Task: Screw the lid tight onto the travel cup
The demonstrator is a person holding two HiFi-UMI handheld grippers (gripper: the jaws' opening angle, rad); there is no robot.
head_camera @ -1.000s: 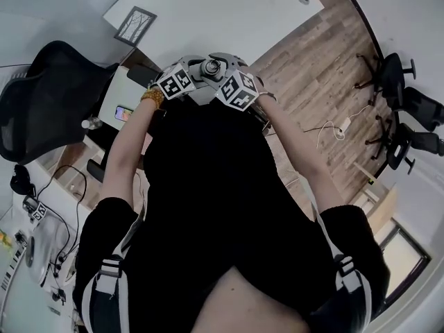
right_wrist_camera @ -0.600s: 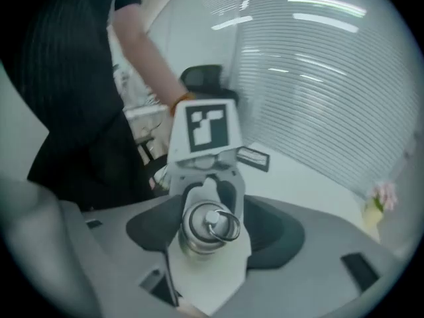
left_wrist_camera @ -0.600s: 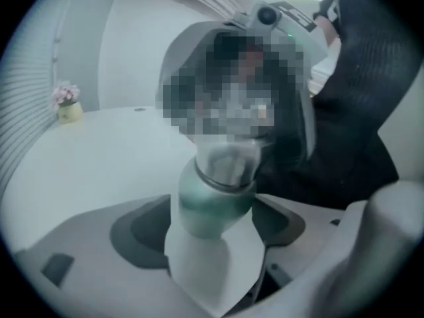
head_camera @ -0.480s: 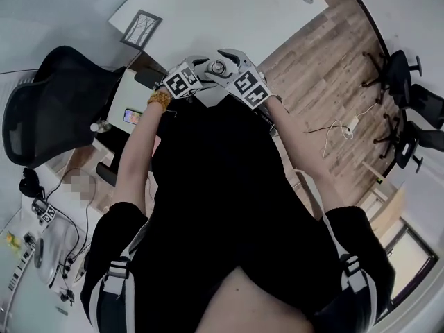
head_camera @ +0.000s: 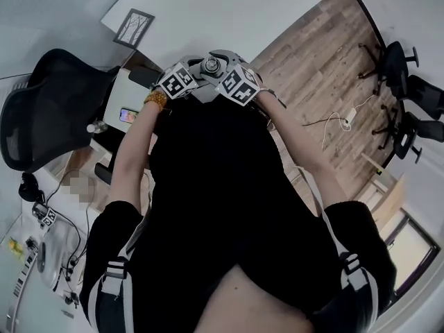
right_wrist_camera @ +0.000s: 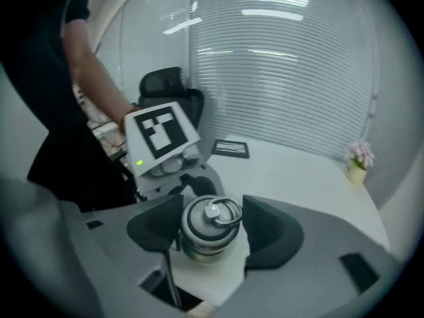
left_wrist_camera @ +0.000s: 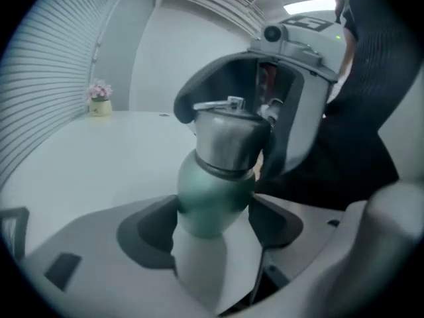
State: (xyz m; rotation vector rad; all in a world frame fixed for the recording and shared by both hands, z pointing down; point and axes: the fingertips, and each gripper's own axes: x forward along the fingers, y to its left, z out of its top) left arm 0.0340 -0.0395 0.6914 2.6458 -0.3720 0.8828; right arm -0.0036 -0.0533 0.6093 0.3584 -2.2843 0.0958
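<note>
Little shifts across the last second in the head view: both grippers remain bunched in front of the person's chest, with the right one's marker cube turned only a touch. Both pairs of jaws have just been closing, each with something between them.

The left gripper (left_wrist_camera: pixel 212 227) pinches the rounded green travel cup (left_wrist_camera: pixel 215 191) by its body, a dark pad pressed against each side. The right gripper (right_wrist_camera: pixel 212 230) appears to clamp the brushed-steel lid with a wire ring on top (right_wrist_camera: pixel 209 227), its pads tight against the lid's rim. The lid already sits on the cup's mouth.

The cup hangs in the air between the two hands, off the white table (right_wrist_camera: pixel 298 171) and on the person's side of its near edge. Its long axis runs across the left jaws, lid end up. The right gripper meets that lid nearly end-on, so the cup's axis lies close to the line along which that gripper points. Judged from this, a roll of the right wrist would turn the lid while the left hand holds the body still. The right hand is the one on the lid.

The count stands at one cup, one lid and two grippers. One small pot of pink flowers (right_wrist_camera: pixel 360 159) stands near the table's far right corner. One dark picture frame (right_wrist_camera: pixel 230 149) lies flat towards its far left. One black office chair (right_wrist_camera: pixel 169 88) stands beside the table.
</note>
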